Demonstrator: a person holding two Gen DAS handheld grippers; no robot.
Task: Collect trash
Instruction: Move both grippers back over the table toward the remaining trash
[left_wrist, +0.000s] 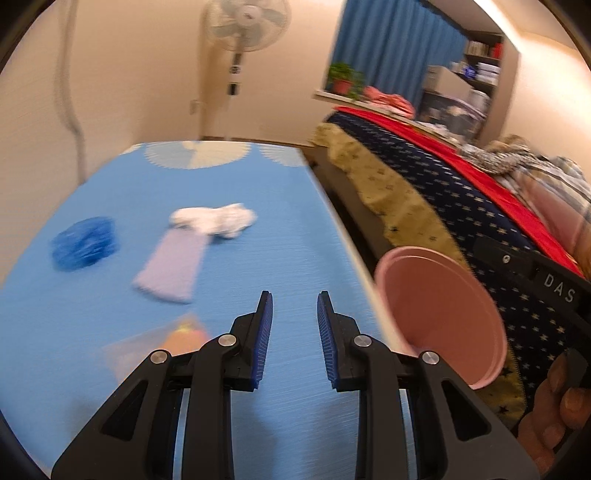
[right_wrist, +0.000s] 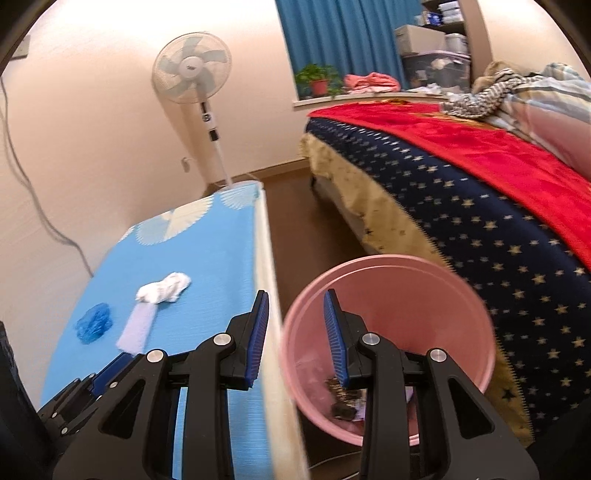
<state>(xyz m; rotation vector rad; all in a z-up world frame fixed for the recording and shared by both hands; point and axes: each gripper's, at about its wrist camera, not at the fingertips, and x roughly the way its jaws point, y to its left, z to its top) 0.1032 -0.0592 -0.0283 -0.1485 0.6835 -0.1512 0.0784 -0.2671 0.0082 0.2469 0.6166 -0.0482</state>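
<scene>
Left gripper (left_wrist: 294, 301) nearest the lens, jaws parted, nothing between the pads, low over the blue table (left_wrist: 258, 206). Right gripper (right_wrist: 295, 301) likewise released and empty, straddling the table edge, one finger above the table, the other above the mouth of the pink bin (right_wrist: 472, 291). Bin on the floor just beside the table, between it and the bed (right_wrist: 480, 221); dark scraps and a pale bit already at its bottom. Trash left on the table: white wad (left_wrist: 216, 219), lilac strip (left_wrist: 171, 267) touching the wad's near side, blue crumple (left_wrist: 83, 242) apart to the left, and an orange wrapper (left_wrist: 173, 338), blurred, just beside the left fingers. Fan (right_wrist: 192, 68) by the far wall, not involved. Judged step: between drops, reaching for the next piece. Next move likely calls for swinging the left gripper a little left onto the wrapper, lowering flat to the cloth, pinching a thin edge, then carrying across to the bin. Motion blur in the left view, so exact wrapper outline unclear.
</scene>
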